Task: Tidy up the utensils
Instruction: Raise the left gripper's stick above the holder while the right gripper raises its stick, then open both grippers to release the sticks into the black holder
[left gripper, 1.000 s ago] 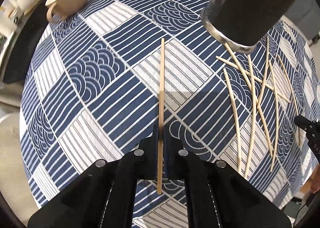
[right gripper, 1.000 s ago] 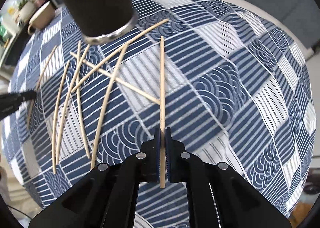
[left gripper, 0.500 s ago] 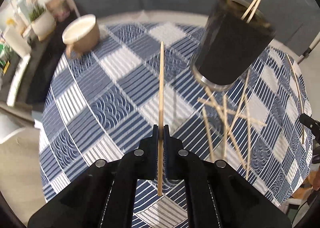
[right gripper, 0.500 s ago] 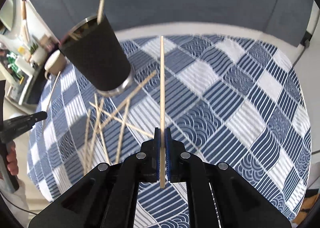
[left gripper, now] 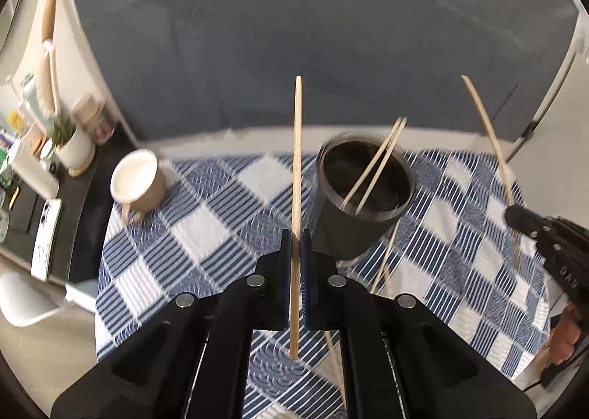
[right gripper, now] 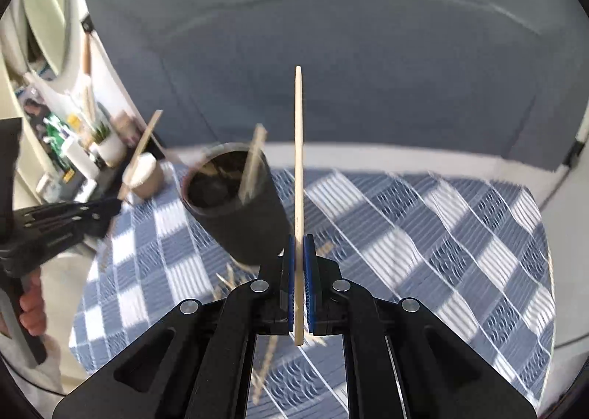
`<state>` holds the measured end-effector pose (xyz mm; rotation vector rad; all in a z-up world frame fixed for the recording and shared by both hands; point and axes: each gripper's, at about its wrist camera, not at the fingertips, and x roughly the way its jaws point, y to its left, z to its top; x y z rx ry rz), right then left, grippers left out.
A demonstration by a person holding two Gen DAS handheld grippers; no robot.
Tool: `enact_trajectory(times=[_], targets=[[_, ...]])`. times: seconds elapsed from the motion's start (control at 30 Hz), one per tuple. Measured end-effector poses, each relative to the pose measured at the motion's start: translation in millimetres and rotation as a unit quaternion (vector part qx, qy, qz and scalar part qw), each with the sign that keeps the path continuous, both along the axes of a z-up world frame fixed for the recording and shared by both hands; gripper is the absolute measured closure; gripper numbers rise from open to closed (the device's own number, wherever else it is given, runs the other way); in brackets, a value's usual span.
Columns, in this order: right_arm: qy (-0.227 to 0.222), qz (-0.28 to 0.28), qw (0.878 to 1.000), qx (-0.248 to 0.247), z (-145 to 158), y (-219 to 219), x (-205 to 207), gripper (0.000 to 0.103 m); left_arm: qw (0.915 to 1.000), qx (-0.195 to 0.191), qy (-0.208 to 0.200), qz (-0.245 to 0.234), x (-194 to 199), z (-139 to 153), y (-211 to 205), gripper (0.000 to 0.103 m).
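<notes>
Far left on the tabletop: beige mug, inside hidden. Left gripper, jaws clamped on one chopstick, lifted above the cloth. Just right: black cup, two chopsticks leaning inside. Right gripper, jaws pinched on second chopstick, beside the cup.

Each camera rides behind its own claw and looks forward along the two fingers, out and slightly down over the table toward the grey sofa back. The left view has the dark cup just right of its centre, close ahead; the right view has that cup left of centre, equally near. Both share the cup, the checked cloth and the beige mug. Each view also catches the other claw at its outer edge: right claw, left claw.
</notes>
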<state>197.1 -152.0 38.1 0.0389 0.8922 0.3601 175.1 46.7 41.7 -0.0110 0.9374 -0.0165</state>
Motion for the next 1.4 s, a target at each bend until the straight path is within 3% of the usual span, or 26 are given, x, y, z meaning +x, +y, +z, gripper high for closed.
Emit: enact_trajectory(times=[0.33, 0.47, 0.67, 0.83, 1.1, 1.4], targets=[[-0.053, 0.031, 0.995, 0.079, 18, 34, 44, 0.098, 0.9936, -0.085, -0.065, -0.036, 41, 32, 2, 0.098], [-0.085, 0.043, 0.989, 0.112, 11, 42, 62, 0.098, 0.9854, -0.127, -0.106, -0.042, 55, 36, 8, 0.098], [-0.092, 0.059, 0.972, 0.206, -20, 46, 93, 0.098, 0.9610, -0.202, -0.178, -0.064, 72, 24, 14, 0.098], [-0.096, 0.059, 0.966, 0.233, -49, 47, 100, 0.098, 0.9507, -0.215, -0.213, -0.068, 74, -2, 7, 0.098], [-0.087, 0.062, 0.974, 0.198, -79, 52, 89, 0.098, 0.9610, -0.191, -0.189, -0.065, 72, -54, -11, 0.098], [-0.097, 0.071, 0.981, 0.154, -78, 50, 69, 0.098, 0.9637, -0.173, -0.192, -0.067, 49, -56, -16, 0.097]])
